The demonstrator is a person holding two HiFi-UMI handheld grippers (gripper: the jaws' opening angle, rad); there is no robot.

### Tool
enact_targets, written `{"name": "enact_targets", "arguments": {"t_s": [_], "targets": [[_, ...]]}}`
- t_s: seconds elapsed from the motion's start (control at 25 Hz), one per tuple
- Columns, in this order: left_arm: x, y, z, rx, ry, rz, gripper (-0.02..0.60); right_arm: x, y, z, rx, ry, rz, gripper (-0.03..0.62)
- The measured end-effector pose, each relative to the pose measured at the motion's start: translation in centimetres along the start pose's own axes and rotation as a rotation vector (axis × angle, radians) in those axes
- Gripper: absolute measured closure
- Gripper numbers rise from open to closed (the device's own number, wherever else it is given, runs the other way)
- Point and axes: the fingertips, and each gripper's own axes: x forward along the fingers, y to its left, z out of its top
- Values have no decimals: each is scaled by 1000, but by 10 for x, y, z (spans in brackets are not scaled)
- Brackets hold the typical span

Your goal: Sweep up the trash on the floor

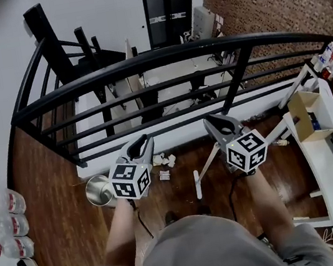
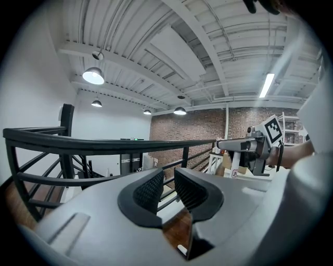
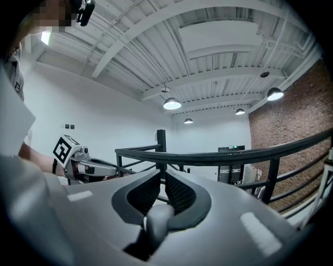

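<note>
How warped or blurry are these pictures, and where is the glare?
Head view: the railing bows into an arc, corners darken. Left gripper view: a ceiling lamp glares white. Right gripper view: the gripped handle is blurred, very near the lens.

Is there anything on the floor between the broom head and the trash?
Nothing visible. The trash lies on bare floor just left of the broom head, whose handle the right gripper holds. The bin stands further left, beyond the trash.

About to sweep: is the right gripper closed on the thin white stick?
Closed: the right gripper pinches the thin white stick between its jaws; it slants to the floor.
</note>
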Motion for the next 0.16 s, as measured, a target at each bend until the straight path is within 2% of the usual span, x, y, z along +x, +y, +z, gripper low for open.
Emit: {"name": "enact_targets", "arguments": {"t_s": [0.16], "targets": [[2, 2, -1, 5, 7, -1, 508, 3, 1, 1, -2, 0, -3, 565]]}}
